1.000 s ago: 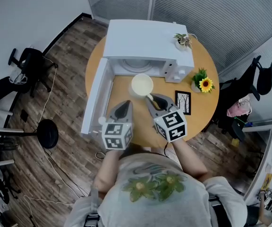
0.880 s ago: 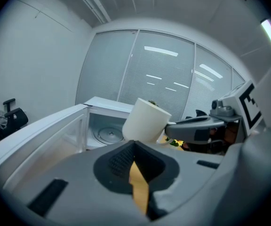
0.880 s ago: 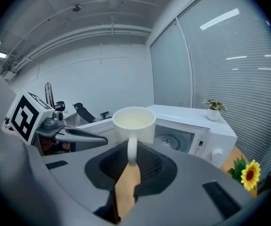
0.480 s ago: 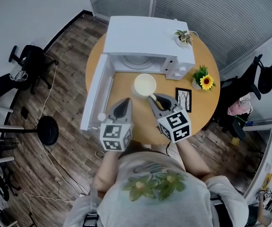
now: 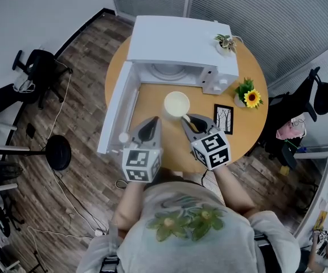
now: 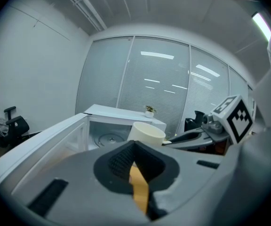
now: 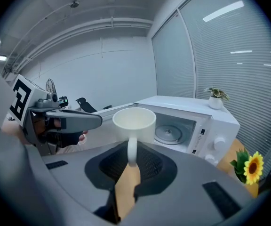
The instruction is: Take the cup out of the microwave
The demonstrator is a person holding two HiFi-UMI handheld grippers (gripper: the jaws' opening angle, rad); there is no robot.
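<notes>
Cup [image 5: 176, 103] sits at 12 o'clock of your right gripper [image 5: 187, 119], handle pinched, clear of the microwave [image 5: 175, 41]; your left gripper [image 5: 151, 124] is pressed together, empty.

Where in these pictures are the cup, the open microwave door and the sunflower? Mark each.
cup [image 5: 176, 103]: head view, on its pale inside bottom.
microwave door [image 5: 118, 110]: head view, middle of the swung-open panel.
sunflower [image 5: 251, 99]: head view, on the dark centre of the bloom.

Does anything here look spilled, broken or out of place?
Nothing spilled or broken. Only the microwave door hangs wide open, while the right gripper holds the upright cup by its handle, outside it.
</notes>
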